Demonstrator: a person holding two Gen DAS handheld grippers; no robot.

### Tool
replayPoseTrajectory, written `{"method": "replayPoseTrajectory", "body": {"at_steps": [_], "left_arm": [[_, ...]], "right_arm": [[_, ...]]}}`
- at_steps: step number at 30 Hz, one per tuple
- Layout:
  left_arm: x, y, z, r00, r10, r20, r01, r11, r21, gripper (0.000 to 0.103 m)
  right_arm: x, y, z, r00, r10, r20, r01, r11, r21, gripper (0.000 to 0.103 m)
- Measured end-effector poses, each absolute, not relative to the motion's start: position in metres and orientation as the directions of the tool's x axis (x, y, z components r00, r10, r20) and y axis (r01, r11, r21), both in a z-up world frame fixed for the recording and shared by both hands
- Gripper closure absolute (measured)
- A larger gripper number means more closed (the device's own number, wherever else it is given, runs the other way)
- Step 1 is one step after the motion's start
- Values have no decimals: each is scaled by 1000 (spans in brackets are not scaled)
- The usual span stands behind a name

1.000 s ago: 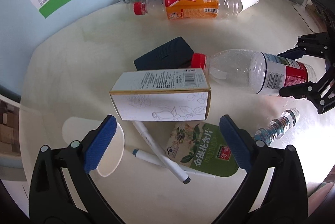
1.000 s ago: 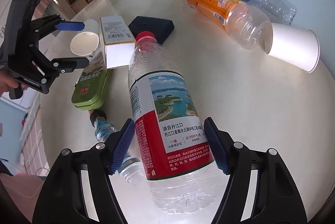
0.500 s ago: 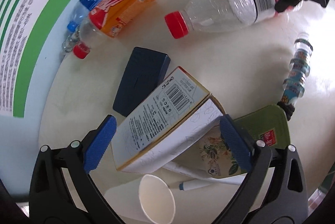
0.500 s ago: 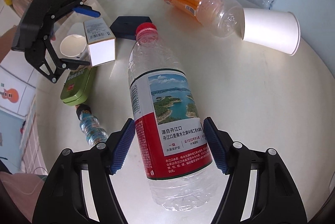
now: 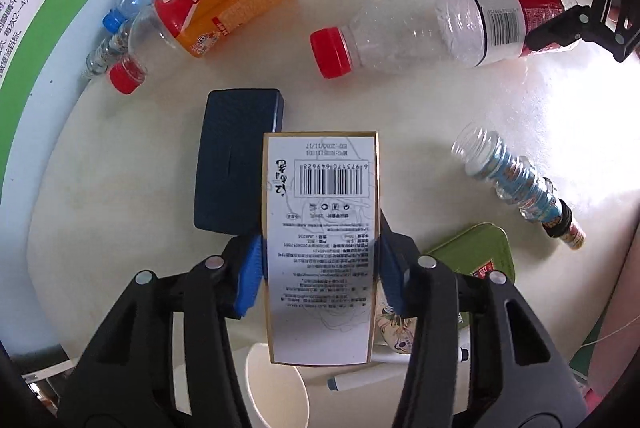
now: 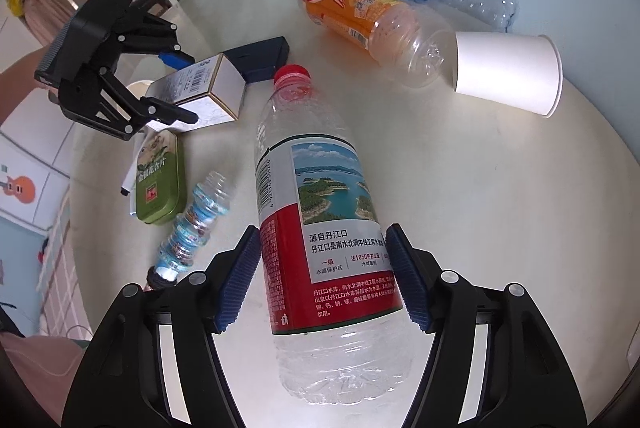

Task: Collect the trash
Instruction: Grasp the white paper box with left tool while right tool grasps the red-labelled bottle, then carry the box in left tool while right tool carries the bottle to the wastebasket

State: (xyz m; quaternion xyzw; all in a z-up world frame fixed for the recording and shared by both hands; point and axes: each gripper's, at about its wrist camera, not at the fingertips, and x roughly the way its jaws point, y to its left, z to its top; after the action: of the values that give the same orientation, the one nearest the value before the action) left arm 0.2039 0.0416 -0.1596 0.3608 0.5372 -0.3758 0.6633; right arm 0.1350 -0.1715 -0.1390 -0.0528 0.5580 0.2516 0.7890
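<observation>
Gripping, left gripper (image 5: 320,270) just closed onto white carton (image 5: 322,228); right gripper (image 6: 324,278) apparently clamping water bottle (image 6: 320,212).

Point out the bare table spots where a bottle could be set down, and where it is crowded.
Widest bare patch: the table right of the big water bottle, below the paper cup. A smaller gap lies between the orange bottle and the dark case. Crowded: around the white box, green tin and small bottle.
</observation>
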Motion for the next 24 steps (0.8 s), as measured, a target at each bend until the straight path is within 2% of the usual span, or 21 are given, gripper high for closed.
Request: {"method": "replayPoseTrajectory", "body": {"at_steps": [12, 24], "left_arm": [[166, 71, -99, 256, -123, -959, 783, 608, 131, 57], [110, 59, -68, 352, -76, -933, 743, 629, 230, 57]], "right_arm": [[117, -183, -107, 313, 372, -874, -439, 873, 214, 40], [67, -209, -71, 389, 404, -828, -428, 875, 226, 45]]}}
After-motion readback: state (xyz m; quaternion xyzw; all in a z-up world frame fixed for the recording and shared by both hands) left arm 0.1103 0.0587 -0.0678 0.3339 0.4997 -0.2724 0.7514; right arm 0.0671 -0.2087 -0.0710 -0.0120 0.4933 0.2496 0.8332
